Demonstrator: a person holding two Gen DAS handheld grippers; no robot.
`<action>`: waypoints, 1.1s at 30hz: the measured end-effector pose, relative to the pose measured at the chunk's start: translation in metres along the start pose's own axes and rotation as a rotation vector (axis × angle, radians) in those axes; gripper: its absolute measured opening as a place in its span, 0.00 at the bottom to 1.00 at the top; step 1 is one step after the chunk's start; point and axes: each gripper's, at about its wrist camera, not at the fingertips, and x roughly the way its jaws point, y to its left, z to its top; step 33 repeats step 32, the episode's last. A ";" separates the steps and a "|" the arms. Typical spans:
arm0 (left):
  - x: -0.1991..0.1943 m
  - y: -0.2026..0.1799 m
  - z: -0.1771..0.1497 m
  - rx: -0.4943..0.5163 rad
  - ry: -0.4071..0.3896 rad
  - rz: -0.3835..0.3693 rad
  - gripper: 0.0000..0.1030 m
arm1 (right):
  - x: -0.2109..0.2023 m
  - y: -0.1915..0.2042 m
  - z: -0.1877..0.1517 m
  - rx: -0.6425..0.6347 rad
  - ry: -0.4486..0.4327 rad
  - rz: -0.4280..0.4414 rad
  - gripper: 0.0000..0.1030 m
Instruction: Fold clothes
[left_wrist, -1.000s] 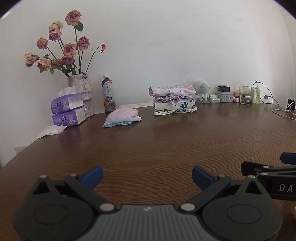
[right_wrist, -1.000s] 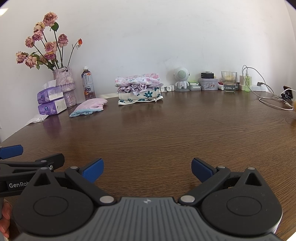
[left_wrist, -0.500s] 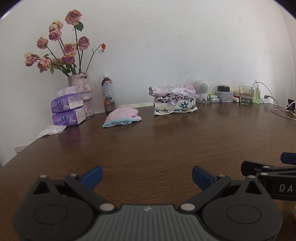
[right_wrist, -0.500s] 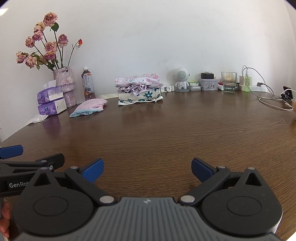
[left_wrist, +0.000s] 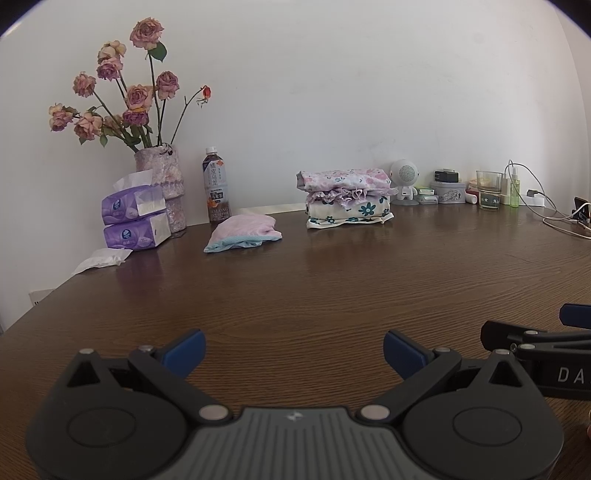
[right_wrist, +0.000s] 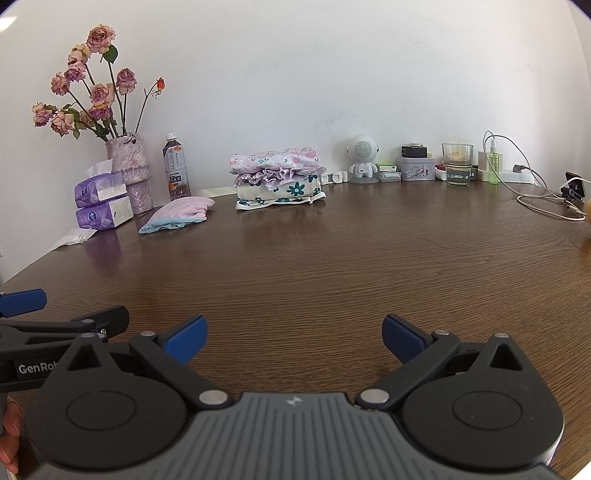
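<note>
Looked like a home, a living or dining room. A dark wood-grain table (left_wrist: 332, 295) stood against a plain white wall (left_wrist: 332, 92). At 11 o'clock sat a vase of dried roses (left_wrist: 159, 177), two purple tissue packs (left_wrist: 135, 218) and a tea bottle (left_wrist: 216, 188). At 12 o'clock lay a stack of folded floral clothes (left_wrist: 347, 197). At 1 o'clock: a small robot-shaped speaker (left_wrist: 404, 181), a tin (left_wrist: 447, 192), a glass (left_wrist: 489, 190), a spray bottle (left_wrist: 514, 188) and charging cables (left_wrist: 554, 218).
</note>
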 end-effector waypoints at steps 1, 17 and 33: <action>0.000 0.000 0.000 0.000 0.000 0.000 1.00 | 0.000 0.000 0.000 0.000 0.000 0.000 1.00; 0.000 0.000 0.001 -0.001 0.003 -0.001 1.00 | -0.001 0.001 0.000 -0.002 -0.002 -0.001 1.00; 0.001 0.000 0.000 -0.001 0.016 -0.002 1.00 | -0.002 0.001 0.000 -0.006 0.000 -0.001 1.00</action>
